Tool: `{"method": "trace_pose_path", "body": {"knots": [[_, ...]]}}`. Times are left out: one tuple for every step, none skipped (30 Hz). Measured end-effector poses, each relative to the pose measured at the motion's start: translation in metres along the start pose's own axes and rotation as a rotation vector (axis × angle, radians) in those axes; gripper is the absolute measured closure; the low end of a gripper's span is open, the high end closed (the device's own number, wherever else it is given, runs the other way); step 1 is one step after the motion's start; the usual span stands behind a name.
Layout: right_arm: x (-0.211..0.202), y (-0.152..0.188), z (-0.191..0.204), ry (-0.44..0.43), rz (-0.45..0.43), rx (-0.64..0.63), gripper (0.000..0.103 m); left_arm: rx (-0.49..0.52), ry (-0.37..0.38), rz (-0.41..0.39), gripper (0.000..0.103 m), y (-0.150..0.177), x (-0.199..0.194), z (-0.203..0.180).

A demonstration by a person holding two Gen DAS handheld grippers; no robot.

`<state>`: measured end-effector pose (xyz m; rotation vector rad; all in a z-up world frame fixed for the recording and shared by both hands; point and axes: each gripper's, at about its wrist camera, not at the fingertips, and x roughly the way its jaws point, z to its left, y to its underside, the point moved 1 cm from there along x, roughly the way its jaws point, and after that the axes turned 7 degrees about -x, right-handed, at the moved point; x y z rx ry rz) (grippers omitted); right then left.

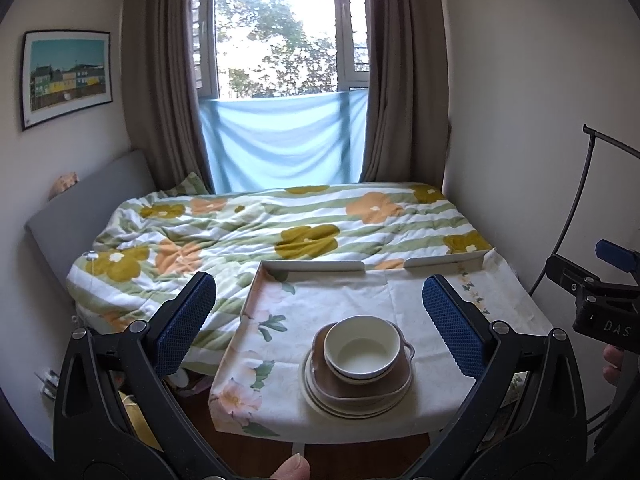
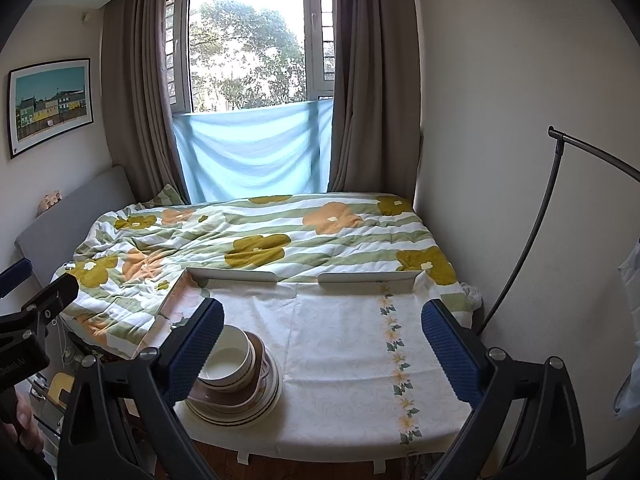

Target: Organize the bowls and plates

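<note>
A stack of dishes stands near the front of a small cloth-covered table [image 1: 360, 300]. A white bowl [image 1: 362, 348] sits on top, in a brown square dish with handles [image 1: 380, 390], on cream plates [image 1: 320, 400]. My left gripper [image 1: 320, 320] is open and empty, held above and in front of the stack. In the right wrist view the bowl [image 2: 230, 356] and plates [image 2: 256, 412] lie at the table's [image 2: 340, 340] front left, partly hidden behind my left finger. My right gripper [image 2: 322, 348] is open and empty over the table's middle.
A bed with a flowered quilt [image 1: 280, 224] lies behind the table, under a curtained window. White raised edges [image 1: 316, 266] line the table's far side. A black curved stand [image 2: 556, 200] rises at the right by the wall. The other gripper's body [image 1: 600, 304] shows at the right edge.
</note>
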<state>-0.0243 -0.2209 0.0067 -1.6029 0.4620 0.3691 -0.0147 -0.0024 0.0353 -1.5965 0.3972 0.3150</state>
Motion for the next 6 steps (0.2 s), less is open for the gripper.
{"method": "trace_pose_path", "body": {"knots": [[0.0009,0.0008,0.0,-0.001,0.002,0.0,0.005,0.0,-0.001,0.001,0.0,0.0002,0.0012,0.0011],[0.0018,0.002,0.0004,-0.001,0.005,0.0,0.005,-0.001,-0.002,-0.001,0.0,0.0004,0.002,0.0024],[0.0023,0.0027,0.001,-0.003,0.006,0.0,0.005,-0.003,-0.004,-0.005,0.0,0.0005,0.0027,0.0035],[0.0043,0.0033,0.0014,-0.004,0.008,0.0,0.005,-0.003,-0.007,-0.01,0.0,0.0006,0.0031,0.0043],[0.0048,0.0043,0.0019,-0.006,0.012,-0.001,0.005,-0.002,-0.01,-0.015,0.0,0.0005,0.0032,0.0054],[0.0082,0.0045,0.0027,-0.009,0.015,-0.002,0.005,-0.001,-0.016,-0.019,0.0,0.0005,0.0039,0.0062]]}}
